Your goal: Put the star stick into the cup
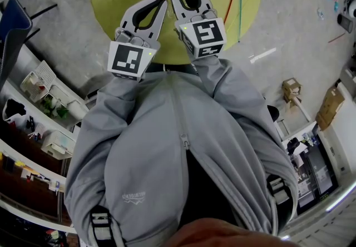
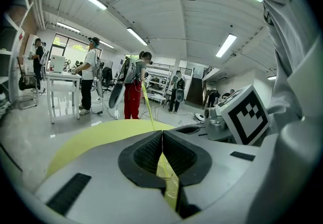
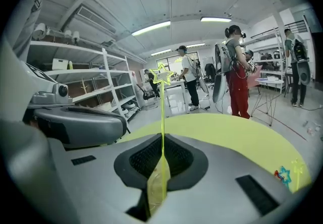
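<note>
1. The right tongs [image 3: 162, 143] are squeezed tight on the star stick [image 3: 162, 109], with its star up, above the yellow table [image 3: 237, 137].
2. The left tongs [image 2: 162, 137] are closed too, and seem to pinch the same stick.
3. I see no cup. Best to find it first, hold the stick straight, then lower it slowly.
</note>
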A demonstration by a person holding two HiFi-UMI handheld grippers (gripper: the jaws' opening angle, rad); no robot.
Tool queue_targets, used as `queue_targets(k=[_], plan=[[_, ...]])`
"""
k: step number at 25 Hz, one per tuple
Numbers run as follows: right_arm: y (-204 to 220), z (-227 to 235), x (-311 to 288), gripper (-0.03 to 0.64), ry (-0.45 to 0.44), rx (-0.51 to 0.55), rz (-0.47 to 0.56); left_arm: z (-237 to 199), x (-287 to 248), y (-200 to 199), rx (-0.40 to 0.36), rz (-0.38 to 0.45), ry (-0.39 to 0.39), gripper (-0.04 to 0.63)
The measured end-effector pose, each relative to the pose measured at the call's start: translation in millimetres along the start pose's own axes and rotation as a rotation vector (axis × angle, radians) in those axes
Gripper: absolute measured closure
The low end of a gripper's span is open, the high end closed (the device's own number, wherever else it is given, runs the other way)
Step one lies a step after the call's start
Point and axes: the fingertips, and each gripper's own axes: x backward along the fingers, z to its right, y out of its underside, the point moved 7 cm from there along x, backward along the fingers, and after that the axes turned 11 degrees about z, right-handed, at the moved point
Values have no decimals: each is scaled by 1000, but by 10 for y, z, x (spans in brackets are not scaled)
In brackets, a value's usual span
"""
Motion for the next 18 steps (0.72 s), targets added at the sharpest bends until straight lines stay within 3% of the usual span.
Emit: queue_targets(k=[18], plan=[[28,-39,-165,580,10,69,-152,-151,-77,277,3,-88,-21,576]])
